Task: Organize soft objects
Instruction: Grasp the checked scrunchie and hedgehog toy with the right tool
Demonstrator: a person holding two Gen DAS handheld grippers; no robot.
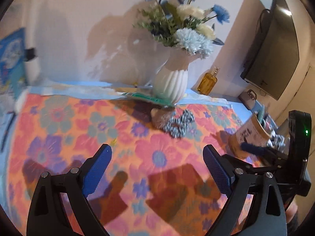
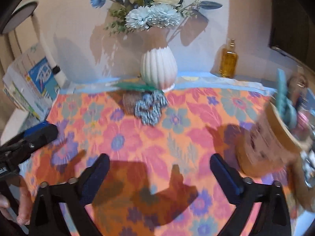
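Both grippers, left gripper (image 1: 157,169) and right gripper (image 2: 159,175), gape empty; reaching the blue scrunchie (image 2: 150,108) at upper centre risks toppling the adjacent vase (image 2: 158,68).

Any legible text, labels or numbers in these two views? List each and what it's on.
None can be read.
Tan cylindrical container: dark print on its pale label, too blurred.
Blue-and-white printed package at the table's left edge: graphics and characters, too small and blurred.
Amber glass bottle: no label visible.
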